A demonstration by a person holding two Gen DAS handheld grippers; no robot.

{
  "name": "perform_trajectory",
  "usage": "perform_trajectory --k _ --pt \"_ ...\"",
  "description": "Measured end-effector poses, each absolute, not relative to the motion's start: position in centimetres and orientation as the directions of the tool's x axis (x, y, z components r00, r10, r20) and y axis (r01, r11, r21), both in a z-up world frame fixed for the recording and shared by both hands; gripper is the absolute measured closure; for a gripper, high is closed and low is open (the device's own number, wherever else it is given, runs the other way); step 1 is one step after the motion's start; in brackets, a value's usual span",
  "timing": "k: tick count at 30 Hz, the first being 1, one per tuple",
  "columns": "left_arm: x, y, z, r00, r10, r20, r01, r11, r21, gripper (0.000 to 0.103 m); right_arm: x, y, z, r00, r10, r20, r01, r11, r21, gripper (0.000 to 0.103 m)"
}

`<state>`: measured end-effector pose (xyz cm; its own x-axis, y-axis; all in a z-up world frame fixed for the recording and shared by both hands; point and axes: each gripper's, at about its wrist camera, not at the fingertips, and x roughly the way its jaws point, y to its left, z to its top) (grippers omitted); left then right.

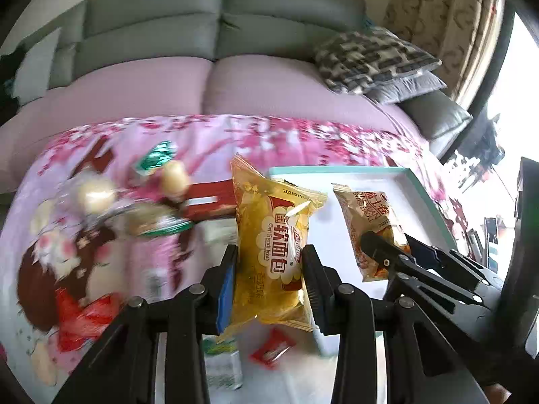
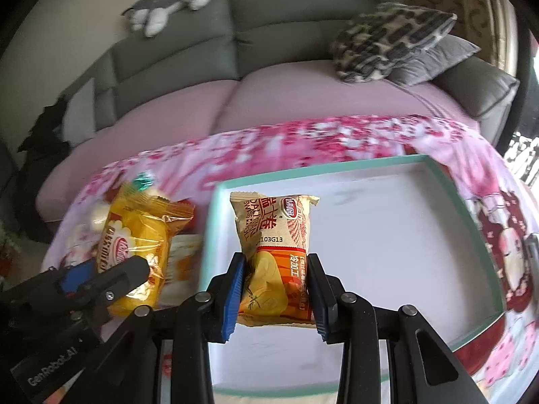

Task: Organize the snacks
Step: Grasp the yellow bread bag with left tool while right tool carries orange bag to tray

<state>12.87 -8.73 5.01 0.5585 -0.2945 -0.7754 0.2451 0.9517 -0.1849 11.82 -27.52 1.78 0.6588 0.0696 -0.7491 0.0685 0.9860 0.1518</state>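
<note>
Over tray: right gripper pinching beige packet; left gripper pinching yellow (bread) packet.

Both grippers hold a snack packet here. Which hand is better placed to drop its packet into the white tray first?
Right. The right gripper holds the beige packet over the tray; the left gripper holds the yellow bread packet at the tray's left edge, beside the loose snacks.

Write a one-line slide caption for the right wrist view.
Right gripper shut on a beige snack packet above the white tray.
</note>
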Motion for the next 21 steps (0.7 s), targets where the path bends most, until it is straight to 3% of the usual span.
perform_trajectory --k 19,21 --pt "19.5 -18.1 1.4 0.461 -0.292 -0.838 0.328 0.934 -0.145 0.063 15.7 -36.1 -0.6 0.598 -0.057 -0.800 0.211 0.974 0.087 0.063" --pt "19.4 -18.2 1.5 0.465 -0.292 -0.836 0.327 0.934 -0.144 0.059 15.6 -36.2 -0.5 0.593 -0.064 -0.803 0.211 0.974 0.079 0.063"
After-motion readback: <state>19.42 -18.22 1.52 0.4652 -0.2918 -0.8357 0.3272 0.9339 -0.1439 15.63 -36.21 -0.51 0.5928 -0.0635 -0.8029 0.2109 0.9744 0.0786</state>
